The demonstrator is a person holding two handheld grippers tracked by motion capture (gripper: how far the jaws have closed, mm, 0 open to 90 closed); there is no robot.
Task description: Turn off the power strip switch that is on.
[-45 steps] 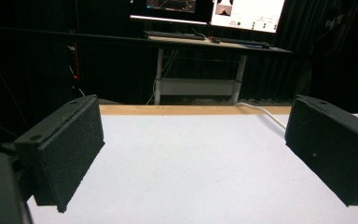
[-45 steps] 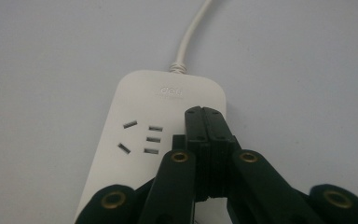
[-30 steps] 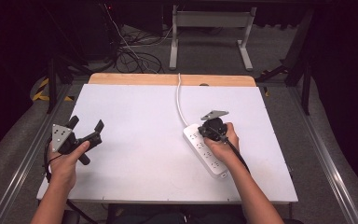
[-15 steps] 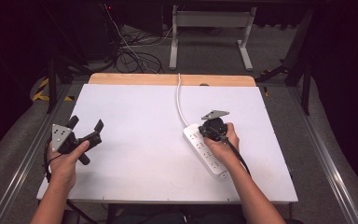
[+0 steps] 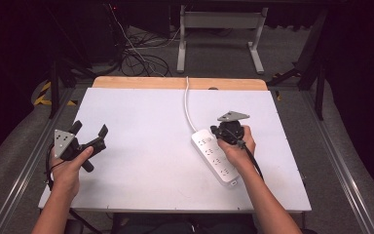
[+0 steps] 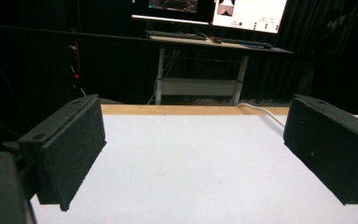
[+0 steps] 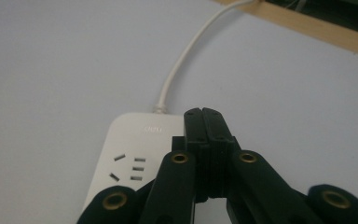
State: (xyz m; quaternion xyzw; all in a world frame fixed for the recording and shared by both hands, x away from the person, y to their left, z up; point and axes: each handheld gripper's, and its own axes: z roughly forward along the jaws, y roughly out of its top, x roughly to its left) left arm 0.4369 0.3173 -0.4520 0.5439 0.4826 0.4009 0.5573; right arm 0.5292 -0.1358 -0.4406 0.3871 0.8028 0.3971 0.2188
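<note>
White power strip (image 7: 135, 154), faint unreadable logo near its cord (image 7: 186, 56) end

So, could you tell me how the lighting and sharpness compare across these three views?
High view: white table evenly bright, surroundings nearly black. Left gripper view: jaws sharp, far monitor glares. Right gripper view: dim and greyish, power strip slightly soft, shut right gripper close up.

White table (image 5: 141, 195) with a wooden strip (image 5: 175, 83) running along its far edge, standing on grey carpeted floor (image 5: 350, 161). Metal rails (image 5: 343, 170) flanking it on both sides. Desk (image 6: 214, 42) with a white metal frame (image 5: 219, 22) standing beyond, carrying lit monitors (image 6: 249, 14). Cables (image 5: 136, 56) lying tangled on the floor. Surroundings sitting in darkness.
</note>
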